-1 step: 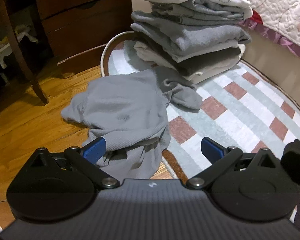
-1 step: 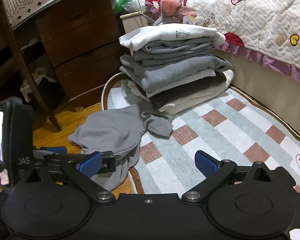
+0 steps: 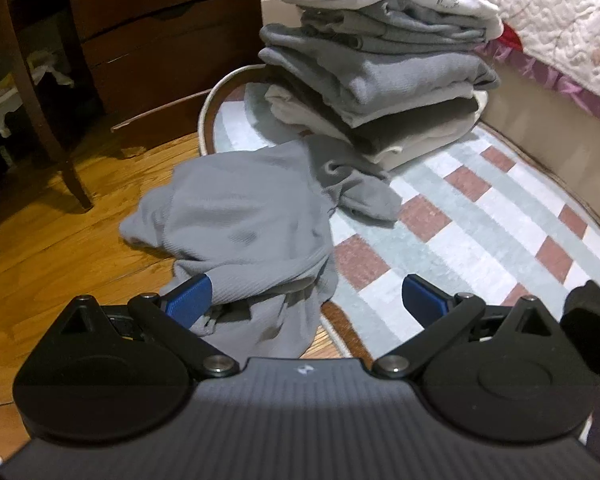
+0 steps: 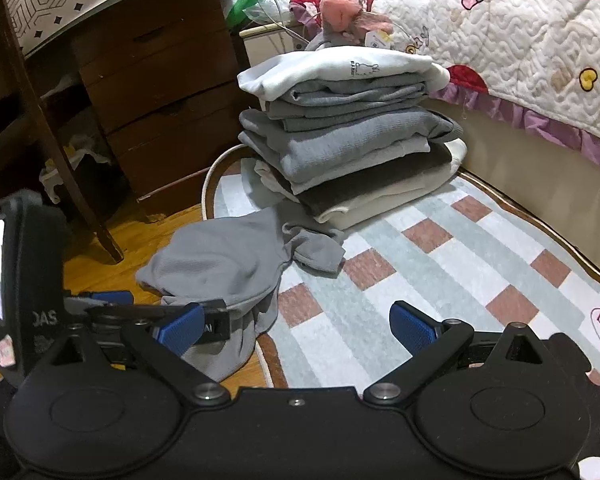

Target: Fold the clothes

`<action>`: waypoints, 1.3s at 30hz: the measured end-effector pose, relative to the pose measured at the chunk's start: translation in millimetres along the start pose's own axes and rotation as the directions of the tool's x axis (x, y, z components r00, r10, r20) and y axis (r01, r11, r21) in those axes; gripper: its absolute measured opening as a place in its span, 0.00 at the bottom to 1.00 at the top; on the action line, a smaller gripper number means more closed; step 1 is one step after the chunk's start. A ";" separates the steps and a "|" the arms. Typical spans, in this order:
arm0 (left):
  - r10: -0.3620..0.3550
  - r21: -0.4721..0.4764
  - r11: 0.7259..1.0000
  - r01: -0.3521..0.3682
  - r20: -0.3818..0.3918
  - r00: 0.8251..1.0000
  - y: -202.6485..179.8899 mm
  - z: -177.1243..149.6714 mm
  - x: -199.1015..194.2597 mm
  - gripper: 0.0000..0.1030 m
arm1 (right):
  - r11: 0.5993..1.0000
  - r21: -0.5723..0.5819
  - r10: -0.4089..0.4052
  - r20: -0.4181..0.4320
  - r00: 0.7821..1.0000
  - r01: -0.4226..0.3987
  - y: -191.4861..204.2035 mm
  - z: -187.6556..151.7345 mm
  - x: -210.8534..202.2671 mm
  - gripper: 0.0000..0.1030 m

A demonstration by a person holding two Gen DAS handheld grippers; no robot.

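Observation:
A crumpled grey garment [image 3: 240,216] lies half on the wooden floor and half on the rug's edge, also seen as the grey garment [image 4: 220,260] in the right wrist view. Behind it stands a tall stack of folded clothes [image 3: 380,72], grey and cream with a white top piece, the same stack of folded clothes [image 4: 348,132]. My left gripper [image 3: 304,296] is open just over the garment's near hem, with its left finger [image 3: 188,300] against the cloth. My right gripper [image 4: 296,326] is open above the rug, holding nothing. The left gripper's body [image 4: 160,314] shows beside it.
A striped rug [image 4: 440,272] with brown squares covers the floor on the right. A dark wooden dresser [image 4: 160,92] and a chair leg [image 3: 60,132] stand at the left. A bed with a patterned quilt [image 4: 520,40] borders the rug at the right.

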State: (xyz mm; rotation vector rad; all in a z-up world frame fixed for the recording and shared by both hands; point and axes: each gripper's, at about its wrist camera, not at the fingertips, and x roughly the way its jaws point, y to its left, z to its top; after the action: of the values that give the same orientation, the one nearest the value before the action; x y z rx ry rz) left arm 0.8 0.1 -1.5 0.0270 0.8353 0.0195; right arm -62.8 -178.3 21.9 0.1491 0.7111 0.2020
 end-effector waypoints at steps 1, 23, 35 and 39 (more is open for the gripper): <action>0.000 -0.001 1.000 0.000 -0.006 1.000 0.0 -0.3 1.1 1.00 | 1.000 0.001 -0.003 -0.001 1.000 0.003 0.2 0.0 -0.2 0.98; -0.027 -0.037 0.999 0.025 -0.042 0.999 14.7 -7.3 17.2 1.00 | 0.998 0.057 -0.014 -0.045 0.999 0.017 -6.1 -11.8 6.7 0.98; -0.026 -0.037 0.999 0.025 -0.052 0.998 16.1 -9.2 20.7 1.00 | 0.997 0.077 -0.011 -0.054 0.998 0.015 -9.8 -15.2 8.6 0.98; -0.023 -0.041 0.999 0.021 -0.055 0.998 16.2 -10.9 22.4 1.00 | 0.997 0.071 -0.009 -0.055 0.998 0.012 -7.2 -15.4 8.9 0.98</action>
State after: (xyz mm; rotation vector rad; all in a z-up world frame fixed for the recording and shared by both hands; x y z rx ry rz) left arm 7.7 17.1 -24.9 -0.0207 0.8905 0.0162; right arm -65.4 -182.2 3.3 0.2080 0.7742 0.1714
